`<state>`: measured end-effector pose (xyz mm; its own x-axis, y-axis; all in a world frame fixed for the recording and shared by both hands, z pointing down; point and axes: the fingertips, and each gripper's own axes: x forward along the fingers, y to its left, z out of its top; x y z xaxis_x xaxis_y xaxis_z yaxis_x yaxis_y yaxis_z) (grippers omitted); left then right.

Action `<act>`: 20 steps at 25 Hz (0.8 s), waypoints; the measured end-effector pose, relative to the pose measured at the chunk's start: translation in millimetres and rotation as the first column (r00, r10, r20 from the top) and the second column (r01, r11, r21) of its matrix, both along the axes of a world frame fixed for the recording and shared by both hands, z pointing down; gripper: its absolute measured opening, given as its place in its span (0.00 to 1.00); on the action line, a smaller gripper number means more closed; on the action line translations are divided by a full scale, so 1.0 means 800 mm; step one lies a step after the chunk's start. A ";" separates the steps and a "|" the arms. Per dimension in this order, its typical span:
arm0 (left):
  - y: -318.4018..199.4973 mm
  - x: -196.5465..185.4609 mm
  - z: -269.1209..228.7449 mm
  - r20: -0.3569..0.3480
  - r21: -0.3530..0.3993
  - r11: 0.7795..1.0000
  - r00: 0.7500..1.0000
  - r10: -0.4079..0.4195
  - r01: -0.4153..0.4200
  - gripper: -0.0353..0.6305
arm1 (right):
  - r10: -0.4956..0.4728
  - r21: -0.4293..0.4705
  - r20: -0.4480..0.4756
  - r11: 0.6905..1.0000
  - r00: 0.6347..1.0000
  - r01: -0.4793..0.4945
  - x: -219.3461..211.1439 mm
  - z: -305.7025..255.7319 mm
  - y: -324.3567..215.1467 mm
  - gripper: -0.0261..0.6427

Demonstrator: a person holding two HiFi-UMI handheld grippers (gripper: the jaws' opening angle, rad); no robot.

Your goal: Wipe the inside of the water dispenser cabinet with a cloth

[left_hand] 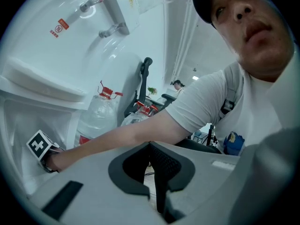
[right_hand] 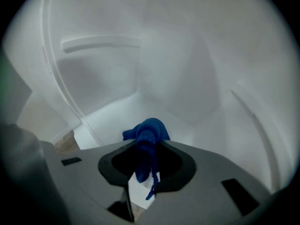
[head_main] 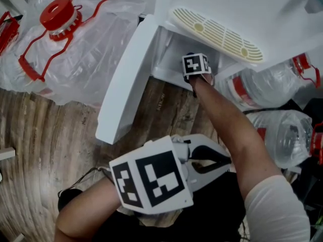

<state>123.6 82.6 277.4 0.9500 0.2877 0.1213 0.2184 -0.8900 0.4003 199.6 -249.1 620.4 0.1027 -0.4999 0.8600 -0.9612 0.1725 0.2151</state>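
Observation:
The white water dispenser stands with its lower cabinet (head_main: 169, 54) open and the door (head_main: 126, 79) swung out to the left. My right gripper (head_main: 196, 64) reaches into the opening; only its marker cube and the arm show in the head view. In the right gripper view, the right gripper (right_hand: 145, 146) is shut on a bunched blue cloth (right_hand: 147, 134), just above the white cabinet floor (right_hand: 112, 118) near the back wall. My left gripper (head_main: 228, 163) is held low near my body, away from the cabinet, and in its own view the left gripper (left_hand: 151, 146) is shut on nothing.
Large clear water bottles with red caps lie to the left (head_main: 65, 44) and right (head_main: 282, 135) of the dispenser on the wooden floor (head_main: 45, 135). The slotted drip tray (head_main: 217, 34) juts out above the opening. A shelf ledge (right_hand: 101, 42) runs along the cabinet's inner wall.

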 end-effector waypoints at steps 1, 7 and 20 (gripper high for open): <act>0.001 0.001 -0.003 -0.004 0.003 1.000 1.000 0.004 -0.004 0.06 | -0.021 -0.014 -0.005 1.000 1.000 0.021 -0.003 0.001 0.003 0.17; 0.007 -0.003 -0.012 -0.021 0.013 1.000 1.000 0.023 -0.023 0.06 | -0.124 -0.059 -0.075 0.991 0.989 0.120 -0.007 -0.008 0.015 0.17; 0.019 -0.019 -0.038 -0.056 0.039 0.999 0.998 0.029 -0.027 0.06 | -0.150 -0.033 -0.276 0.989 0.949 0.147 -0.008 -0.092 -0.010 0.17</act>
